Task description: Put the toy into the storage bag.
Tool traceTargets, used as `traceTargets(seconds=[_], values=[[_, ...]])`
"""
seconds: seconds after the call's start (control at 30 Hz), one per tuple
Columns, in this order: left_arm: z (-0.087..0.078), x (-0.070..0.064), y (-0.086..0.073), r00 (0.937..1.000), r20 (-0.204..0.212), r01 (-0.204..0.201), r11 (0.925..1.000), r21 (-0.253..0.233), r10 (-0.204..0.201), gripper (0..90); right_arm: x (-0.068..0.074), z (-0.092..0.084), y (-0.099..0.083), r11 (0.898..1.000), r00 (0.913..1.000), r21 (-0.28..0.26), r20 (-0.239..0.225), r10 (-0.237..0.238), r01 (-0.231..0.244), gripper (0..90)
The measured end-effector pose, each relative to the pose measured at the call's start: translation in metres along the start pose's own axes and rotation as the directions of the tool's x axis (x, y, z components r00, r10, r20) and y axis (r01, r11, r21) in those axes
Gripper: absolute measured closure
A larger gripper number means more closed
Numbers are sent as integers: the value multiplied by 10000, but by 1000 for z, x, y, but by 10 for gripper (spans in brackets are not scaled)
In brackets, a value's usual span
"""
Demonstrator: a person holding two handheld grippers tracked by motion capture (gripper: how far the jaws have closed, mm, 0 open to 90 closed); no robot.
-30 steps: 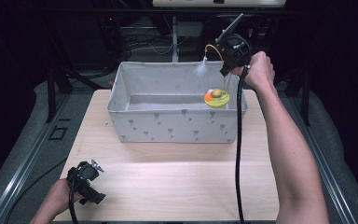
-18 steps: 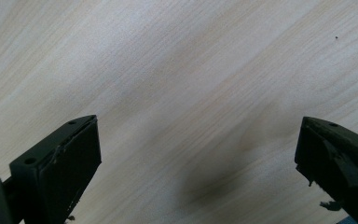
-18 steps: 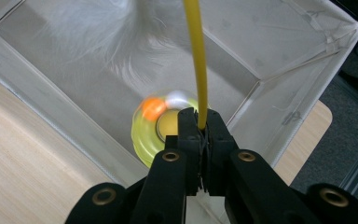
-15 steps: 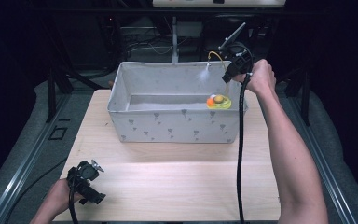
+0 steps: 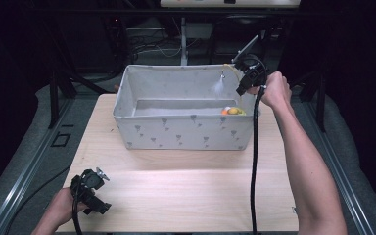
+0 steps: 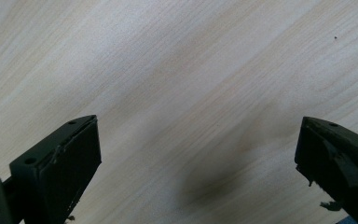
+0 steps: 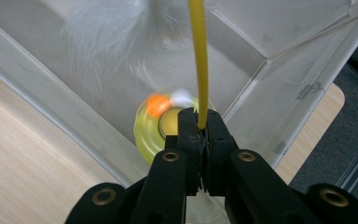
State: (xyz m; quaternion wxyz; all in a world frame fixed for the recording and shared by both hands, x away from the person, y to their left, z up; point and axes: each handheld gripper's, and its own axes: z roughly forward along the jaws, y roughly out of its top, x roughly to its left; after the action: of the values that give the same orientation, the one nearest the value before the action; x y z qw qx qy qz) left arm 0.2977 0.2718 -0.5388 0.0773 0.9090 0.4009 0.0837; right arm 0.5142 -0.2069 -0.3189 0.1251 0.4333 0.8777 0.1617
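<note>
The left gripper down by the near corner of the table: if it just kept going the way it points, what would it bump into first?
Most likely the bare wooden table. The left gripper is open with nothing between its jaws, and table lies straight ahead, though the gap is hard to judge.

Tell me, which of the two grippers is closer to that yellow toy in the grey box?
Right. The right gripper is at the box's far right corner, clamped on the thin yellow rod above the yellow toy. The left gripper sits far off at the table's near left corner.
</note>
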Motion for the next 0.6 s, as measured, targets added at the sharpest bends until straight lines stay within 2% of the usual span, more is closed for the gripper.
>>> traceTargets(seconds=[0.37, 0.6], values=[[0, 0, 0, 10000, 8, 5, 10000, -1, -5, 5, -3, 19, -20, 9993, 9999, 345, -15, 152, -152, 882], [0, 0, 0, 10000, 16, 38, 10000, 41, -38, 5, -5, 34, -32, 9982, 9994, 543, -220, 267, -254, 882]])
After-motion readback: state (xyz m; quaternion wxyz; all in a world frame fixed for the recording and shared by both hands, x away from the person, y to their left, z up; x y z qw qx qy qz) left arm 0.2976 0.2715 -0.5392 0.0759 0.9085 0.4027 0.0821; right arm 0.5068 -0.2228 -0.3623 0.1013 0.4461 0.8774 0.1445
